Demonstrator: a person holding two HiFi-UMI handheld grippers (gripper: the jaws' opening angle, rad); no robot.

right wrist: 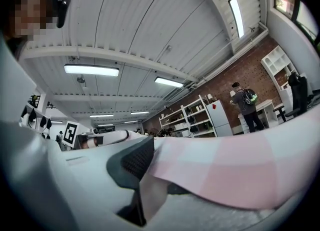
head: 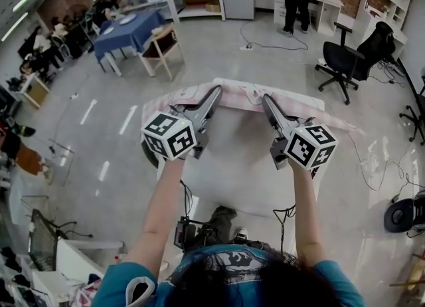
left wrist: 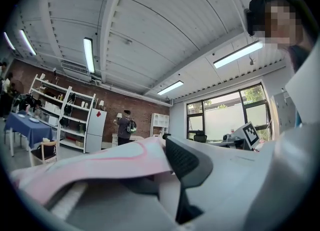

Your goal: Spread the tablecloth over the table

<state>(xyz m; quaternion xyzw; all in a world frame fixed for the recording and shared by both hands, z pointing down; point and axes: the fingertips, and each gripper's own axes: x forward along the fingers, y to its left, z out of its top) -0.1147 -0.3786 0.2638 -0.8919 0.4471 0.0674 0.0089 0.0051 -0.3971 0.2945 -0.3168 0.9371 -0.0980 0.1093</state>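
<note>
Handling like thin, light fabric, the tablecloth (head: 242,93) looks soft and limp, likely to sag, crease and slide on the smooth white table (head: 232,166); its hem, taken at two spots set apart, seems the sensible place to hold; it lies bunched along the table's far edge, pink and white, with a tail running off to the right; the left gripper (head: 214,93) has its jaws nearly together, pinching the cloth's edge; the right gripper (head: 266,100) likewise nips a fold of the checked cloth between narrowly parted jaws.
</note>
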